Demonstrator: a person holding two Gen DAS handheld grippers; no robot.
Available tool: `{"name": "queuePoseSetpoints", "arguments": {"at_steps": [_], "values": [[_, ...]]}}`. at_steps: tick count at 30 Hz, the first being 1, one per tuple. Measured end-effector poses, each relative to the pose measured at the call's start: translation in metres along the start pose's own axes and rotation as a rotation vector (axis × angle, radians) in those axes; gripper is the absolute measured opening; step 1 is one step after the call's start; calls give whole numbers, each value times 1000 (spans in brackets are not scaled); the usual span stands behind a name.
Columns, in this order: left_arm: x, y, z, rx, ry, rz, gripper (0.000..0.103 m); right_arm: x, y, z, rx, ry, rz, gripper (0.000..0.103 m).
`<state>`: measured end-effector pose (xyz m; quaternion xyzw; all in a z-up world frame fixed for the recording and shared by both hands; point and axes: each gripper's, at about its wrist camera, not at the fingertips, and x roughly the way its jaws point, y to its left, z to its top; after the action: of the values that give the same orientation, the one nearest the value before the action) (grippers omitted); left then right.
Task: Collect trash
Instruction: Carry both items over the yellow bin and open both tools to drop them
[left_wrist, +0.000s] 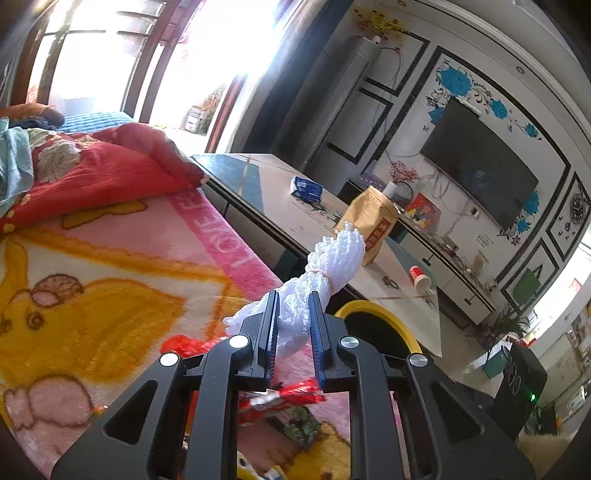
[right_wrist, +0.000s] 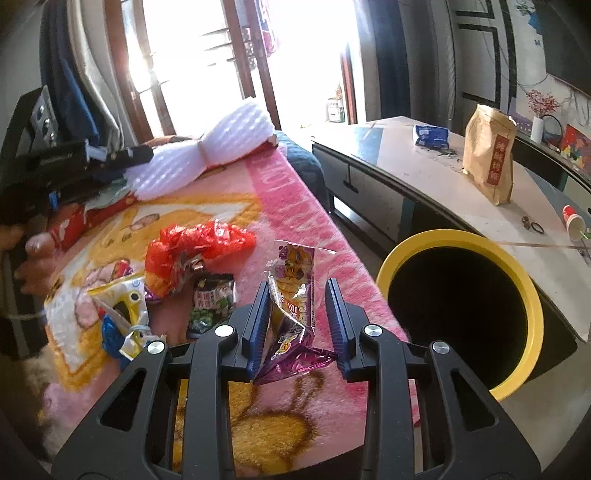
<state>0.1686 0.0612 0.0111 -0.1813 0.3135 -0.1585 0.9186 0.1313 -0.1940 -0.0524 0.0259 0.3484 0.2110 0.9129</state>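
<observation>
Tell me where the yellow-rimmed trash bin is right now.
In the right wrist view the trash bin sits lower right, between the pink blanket and the table.

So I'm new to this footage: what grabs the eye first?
The white foam netting gripped by the left gripper above the pink cartoon blanket. Then the purple snack wrapper between the right gripper fingers, beside the yellow-rimmed bin.

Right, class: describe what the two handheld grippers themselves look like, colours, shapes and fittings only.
Left gripper and right gripper match: black angular linkage arms with triangular cut-outs, round silver pivot screws, and flat fingers faced with ribbed blue pads. In the right wrist view, the left gripper's black body carries a metal plate with screws and faint lettering.
</observation>
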Motion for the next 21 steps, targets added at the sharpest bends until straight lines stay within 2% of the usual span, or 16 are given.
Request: {"name": "queuePoseSetpoints", "arguments": {"at_steps": [21], "values": [[29,-56,-20,107,59,-62,15,-27,-56,15,134,-87,-78,24]]}}
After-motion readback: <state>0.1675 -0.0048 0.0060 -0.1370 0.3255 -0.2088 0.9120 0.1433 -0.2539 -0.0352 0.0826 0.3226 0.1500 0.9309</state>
